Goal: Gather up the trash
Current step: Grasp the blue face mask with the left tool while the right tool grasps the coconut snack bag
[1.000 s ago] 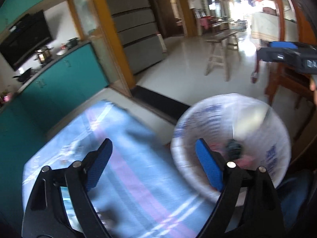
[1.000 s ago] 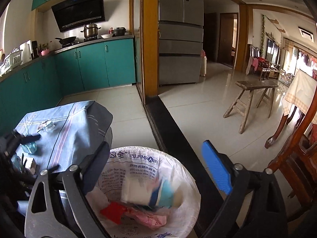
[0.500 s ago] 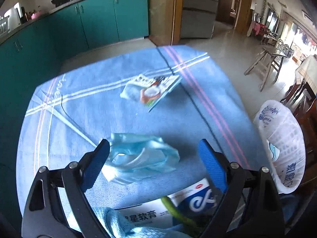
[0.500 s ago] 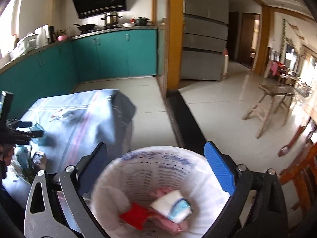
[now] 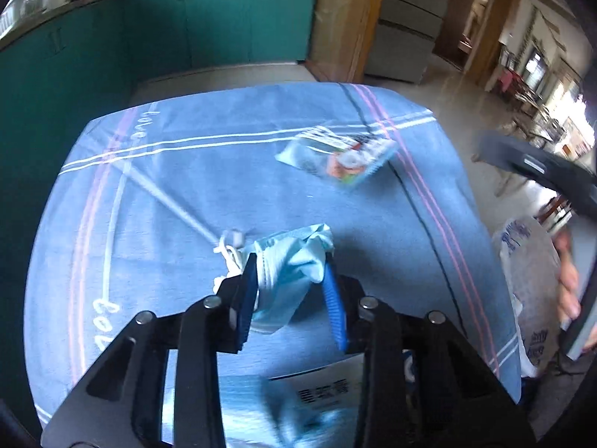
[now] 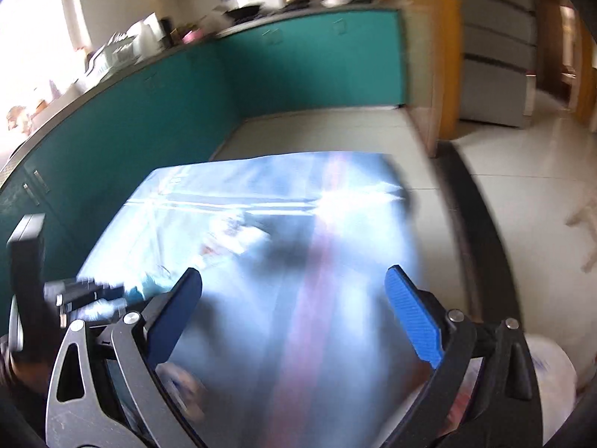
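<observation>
My left gripper [image 5: 293, 272] is shut on a crumpled light blue face mask [image 5: 294, 261] with white ear loops, just above the blue striped tablecloth [image 5: 186, 186]. A snack wrapper [image 5: 341, 162] lies further back on the cloth. A white box with dark print [image 5: 321, 392] lies under the gripper. The white lined trash bin [image 5: 530, 298] stands at the right of the table. My right gripper [image 6: 294, 317] is open and empty above the blurred tablecloth [image 6: 280, 261]; the bin's rim [image 6: 552, 380] shows at its lower right.
Teal kitchen cabinets [image 5: 186, 26] run behind the table. A grey fridge [image 5: 410, 18] and an orange pillar [image 5: 347, 18] stand at the back right. The right gripper's body and the person's hand [image 5: 567, 280] are over the bin. A tiled floor [image 6: 522, 186] lies to the right.
My left gripper came down and shut on the face mask, which lay loose between open fingers. My right gripper swung left from over the bin to over the table.
</observation>
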`<act>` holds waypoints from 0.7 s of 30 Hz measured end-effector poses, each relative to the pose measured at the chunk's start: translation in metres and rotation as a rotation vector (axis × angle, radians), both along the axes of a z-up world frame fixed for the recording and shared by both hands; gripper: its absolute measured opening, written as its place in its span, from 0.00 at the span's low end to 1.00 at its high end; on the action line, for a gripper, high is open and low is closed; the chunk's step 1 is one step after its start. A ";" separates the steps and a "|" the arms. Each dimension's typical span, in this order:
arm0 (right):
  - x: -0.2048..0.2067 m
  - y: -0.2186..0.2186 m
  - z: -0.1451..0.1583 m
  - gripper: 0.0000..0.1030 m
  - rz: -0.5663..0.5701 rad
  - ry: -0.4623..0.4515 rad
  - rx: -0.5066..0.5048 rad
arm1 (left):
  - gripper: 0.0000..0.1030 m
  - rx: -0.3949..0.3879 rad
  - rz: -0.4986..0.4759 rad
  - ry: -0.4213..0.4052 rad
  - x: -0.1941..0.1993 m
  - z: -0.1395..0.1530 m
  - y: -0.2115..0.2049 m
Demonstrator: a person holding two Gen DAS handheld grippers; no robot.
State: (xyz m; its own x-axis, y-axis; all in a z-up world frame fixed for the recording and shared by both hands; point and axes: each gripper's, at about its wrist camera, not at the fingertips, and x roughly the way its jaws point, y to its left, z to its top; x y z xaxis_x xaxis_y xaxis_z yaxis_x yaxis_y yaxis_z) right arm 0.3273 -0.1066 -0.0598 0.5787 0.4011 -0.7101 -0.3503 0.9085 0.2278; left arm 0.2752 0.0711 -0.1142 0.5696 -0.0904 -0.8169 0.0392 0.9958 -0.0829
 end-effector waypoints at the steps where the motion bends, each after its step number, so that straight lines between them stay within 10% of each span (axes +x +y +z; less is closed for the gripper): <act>1: 0.012 0.015 -0.002 0.93 0.017 0.014 -0.007 | 0.34 -0.009 0.029 -0.002 -0.002 0.001 0.007; 11: 0.073 0.110 -0.060 0.93 0.049 0.168 -0.169 | 0.34 -0.032 0.097 0.004 -0.006 0.004 0.034; 21: 0.034 0.090 -0.059 0.62 0.086 0.138 -0.158 | 0.34 -0.010 0.136 -0.070 -0.012 0.015 0.036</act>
